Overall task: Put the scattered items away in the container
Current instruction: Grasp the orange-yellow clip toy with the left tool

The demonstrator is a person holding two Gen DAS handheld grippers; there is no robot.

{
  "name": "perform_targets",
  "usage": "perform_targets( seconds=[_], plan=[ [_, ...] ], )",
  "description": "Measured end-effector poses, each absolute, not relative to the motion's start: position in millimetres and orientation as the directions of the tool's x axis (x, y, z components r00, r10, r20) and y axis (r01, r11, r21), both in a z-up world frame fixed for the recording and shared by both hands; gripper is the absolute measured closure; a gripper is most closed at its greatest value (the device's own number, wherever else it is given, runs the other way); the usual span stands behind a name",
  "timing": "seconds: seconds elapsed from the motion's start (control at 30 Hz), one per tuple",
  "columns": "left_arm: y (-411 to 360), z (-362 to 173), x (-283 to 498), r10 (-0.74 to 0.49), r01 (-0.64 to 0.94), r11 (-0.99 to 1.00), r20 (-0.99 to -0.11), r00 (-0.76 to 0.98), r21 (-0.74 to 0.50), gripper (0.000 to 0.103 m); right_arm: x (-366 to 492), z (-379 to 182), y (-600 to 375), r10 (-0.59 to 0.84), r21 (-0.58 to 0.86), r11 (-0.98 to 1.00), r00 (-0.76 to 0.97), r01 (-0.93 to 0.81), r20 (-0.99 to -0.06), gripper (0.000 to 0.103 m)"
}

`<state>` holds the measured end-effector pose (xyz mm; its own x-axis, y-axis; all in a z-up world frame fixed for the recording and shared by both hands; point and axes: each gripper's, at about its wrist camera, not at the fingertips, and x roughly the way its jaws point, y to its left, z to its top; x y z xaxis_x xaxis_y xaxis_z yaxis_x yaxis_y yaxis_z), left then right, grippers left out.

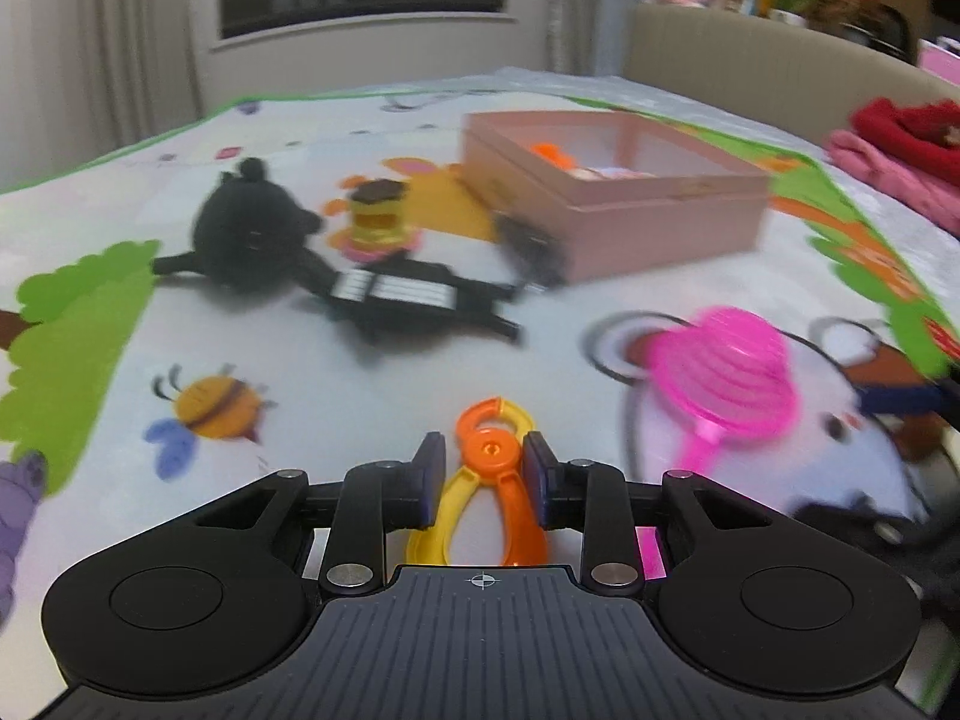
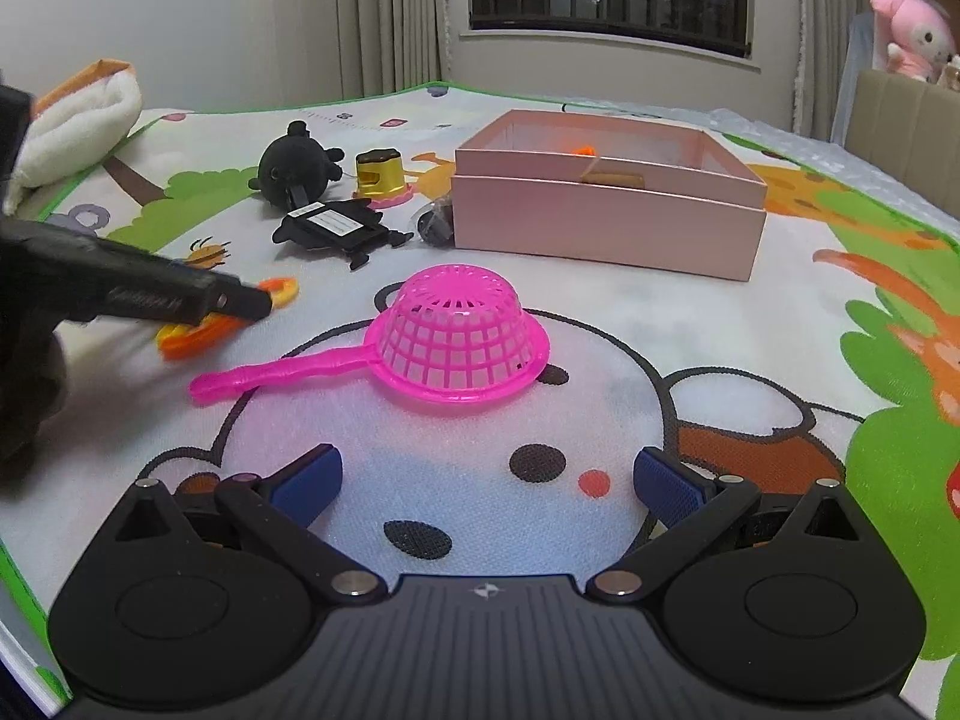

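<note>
My left gripper (image 1: 485,462) is shut on orange-and-yellow toy tongs (image 1: 492,449), its pads pressing at the pivot, low over the play mat. In the right wrist view that left gripper (image 2: 255,303) comes in from the left with the tongs (image 2: 192,336) under it. My right gripper (image 2: 486,474) is open with nothing between its fingers, just short of an upturned pink strainer (image 2: 462,342), also seen blurred in the left wrist view (image 1: 726,372). The pink box (image 2: 606,204) stands open farther back, with an orange item and a brown one inside.
Left of the box lie a black plush (image 2: 297,165), a flat black toy with a white label (image 2: 336,228), a gold cup-like toy (image 2: 378,174) and a small dark object (image 2: 435,222) against the box wall. A white and orange cloth (image 2: 78,120) sits far left. Red and pink clothes (image 1: 900,144) lie right.
</note>
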<state>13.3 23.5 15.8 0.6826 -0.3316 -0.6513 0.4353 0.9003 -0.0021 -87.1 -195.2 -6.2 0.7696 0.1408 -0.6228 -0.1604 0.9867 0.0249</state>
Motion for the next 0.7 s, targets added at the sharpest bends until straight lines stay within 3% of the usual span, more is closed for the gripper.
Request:
perform_targets(
  seconds=[0.1,0.13,0.17,0.23,0.43,0.53,0.7],
  plan=[
    [24.4,16.8,0.5,-0.338,0.443,0.896,-0.656,0.675,-0.005,0.059,-87.9,-6.4,-194.1,0.137,0.018,0.987,0.773,-0.16,-0.62,0.0],
    [25.1,17.1,-2.7,-0.327,0.441,0.897,-0.657,0.679,0.009,0.046,-88.1,-6.4,-193.9,0.136,0.016,0.987,0.773,-0.16,-0.619,0.0],
    [25.8,17.2,-5.4,-0.315,0.438,0.898,-0.658,0.684,0.025,0.04,-88.3,-6.5,-193.5,0.134,0.014,0.987,0.774,-0.16,-0.618,0.0],
    [28.9,16.3,-8.6,-0.3,0.437,0.898,-0.663,0.686,0.046,0.037,-88.7,-6.5,-192.4,0.131,0.008,0.987,0.776,-0.16,-0.617,0.0],
    [38.2,14.6,-13.0,-0.288,0.409,0.912,-0.666,0.688,0.028,0.039,-88.9,-6.3,-192.1,0.128,0.003,0.987,0.778,-0.16,-0.615,0.0],
    [35.1,15.4,-17.9,-0.288,0.411,0.911,-0.657,0.697,0.037,0.053,-85.7,1.9,-190.1,0.134,-0.014,0.983,0.766,-0.184,-0.629,0.0],
    [31.3,16.0,-20.3,-0.287,0.409,0.912,-0.649,0.704,0.041,0.053,-66.1,25.2,-189.3,0.174,0.037,0.981,0.787,-0.189,-0.592,0.0]
  ],
)
